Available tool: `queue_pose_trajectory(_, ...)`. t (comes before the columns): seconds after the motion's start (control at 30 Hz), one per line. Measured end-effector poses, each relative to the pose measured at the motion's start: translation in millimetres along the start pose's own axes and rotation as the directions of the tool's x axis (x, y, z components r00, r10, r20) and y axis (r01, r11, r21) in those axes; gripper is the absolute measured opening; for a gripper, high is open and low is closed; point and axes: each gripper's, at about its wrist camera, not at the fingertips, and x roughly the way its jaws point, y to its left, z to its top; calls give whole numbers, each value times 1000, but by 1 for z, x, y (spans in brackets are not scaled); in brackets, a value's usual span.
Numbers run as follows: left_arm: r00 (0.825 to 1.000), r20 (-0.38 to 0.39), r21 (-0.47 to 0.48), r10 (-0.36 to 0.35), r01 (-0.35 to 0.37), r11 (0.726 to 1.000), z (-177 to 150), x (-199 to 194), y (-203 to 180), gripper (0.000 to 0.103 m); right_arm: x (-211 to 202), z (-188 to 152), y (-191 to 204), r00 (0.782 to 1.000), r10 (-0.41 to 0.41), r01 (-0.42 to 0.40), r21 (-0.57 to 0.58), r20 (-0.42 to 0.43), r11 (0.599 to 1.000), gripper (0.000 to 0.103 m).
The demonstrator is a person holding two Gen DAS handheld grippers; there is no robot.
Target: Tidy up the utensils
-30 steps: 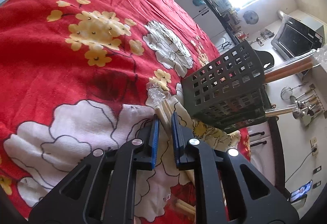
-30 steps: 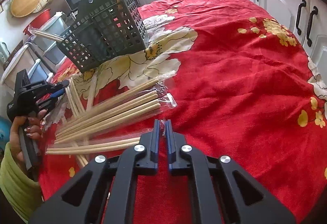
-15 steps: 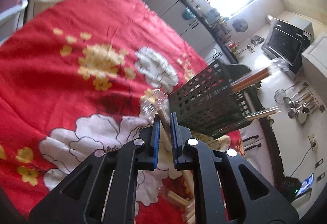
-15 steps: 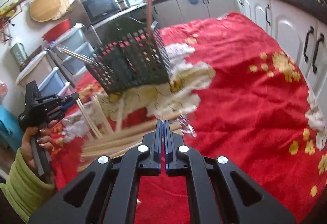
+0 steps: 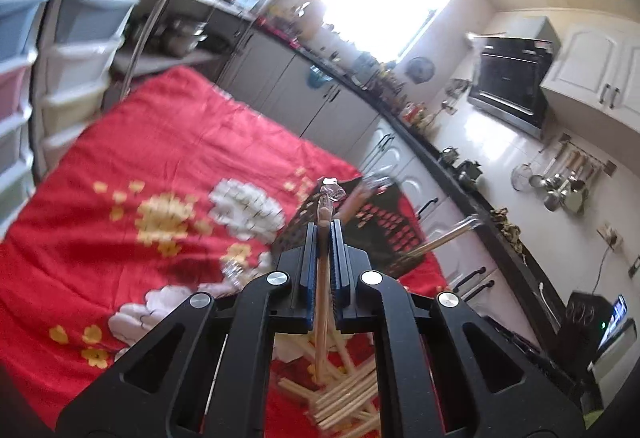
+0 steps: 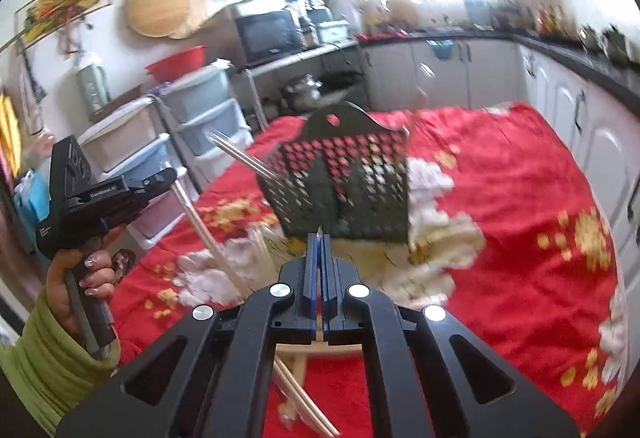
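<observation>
A red cloth [image 5: 168, 142] printed with yellow and white flowers is covering the tabletop. On it, a dark basket [image 6: 344, 182] with a grid of square holes is showing red through them. Beside the basket, pale wooden chopsticks [image 5: 344, 390] are lying. Black tongs [image 6: 319, 250] are showing blue pads [image 6: 310, 266].

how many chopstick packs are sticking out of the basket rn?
2. Upper pack rises from the black basket top; side pack juts out its right. Others may hide inside. The held pack in the left claw isn't counted.
</observation>
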Motion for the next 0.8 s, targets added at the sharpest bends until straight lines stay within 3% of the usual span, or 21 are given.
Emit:
queue_pose_trajectory(0.33,998,48,80,-48,44,996,13,-12,-36,3,-18,35,31,995,57,-46,-120,84,992,2)
queue_pose_trajectory(0.8,992,99,192,-73,53,980,25,-9,-78,3,-38,65,28,984,53,-27,-148,172,989,1)
